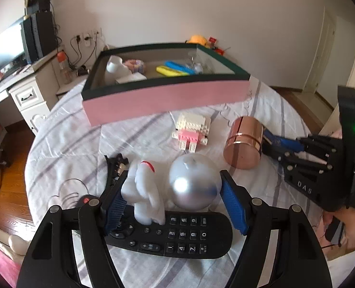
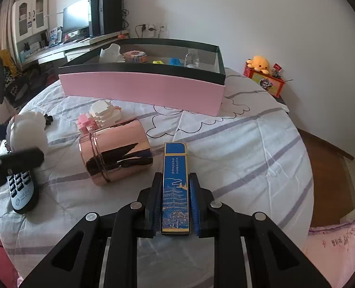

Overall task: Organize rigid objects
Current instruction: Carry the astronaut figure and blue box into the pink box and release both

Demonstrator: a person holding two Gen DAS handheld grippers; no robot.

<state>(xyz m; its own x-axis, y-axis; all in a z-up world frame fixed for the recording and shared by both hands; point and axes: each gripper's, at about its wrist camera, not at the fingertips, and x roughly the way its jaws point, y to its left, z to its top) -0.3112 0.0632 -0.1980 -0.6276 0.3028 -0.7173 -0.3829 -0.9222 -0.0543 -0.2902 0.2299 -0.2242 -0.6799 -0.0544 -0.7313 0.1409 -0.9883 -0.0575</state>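
On the striped bed sheet, short of the pink box, the loose things wait to be sorted. The right tongs are pressed against both long sides of a slim blue case, pinching it near its rear half. Its long axis runs straight ahead along the fingers, and its plain blue end points toward the box, which lies forward and a little left, well apart from the case's tip. Whether the case rests on the sheet or is just clear of it I cannot tell.

The left tongs are spread wide around a white and silver astronaut figure, which lies with its round silver helmet toward the right finger and its white body toward the left one. The figure's long axis therefore runs across the gap, from one finger to the other, so closing would press it end to end; the right pad looks just beside the helmet, though contact is not certain. The figure partly overlies a black remote control, which lies crosswise under the fingers. A copper cylinder lies on its side between the two tools, and a white and pink brick model sits nearer the box wall.

I judge the right hand is the one ready to carry: its load is secured and already aimed at the box, so the move calls for a lift over the dark rim and a slight swing left.
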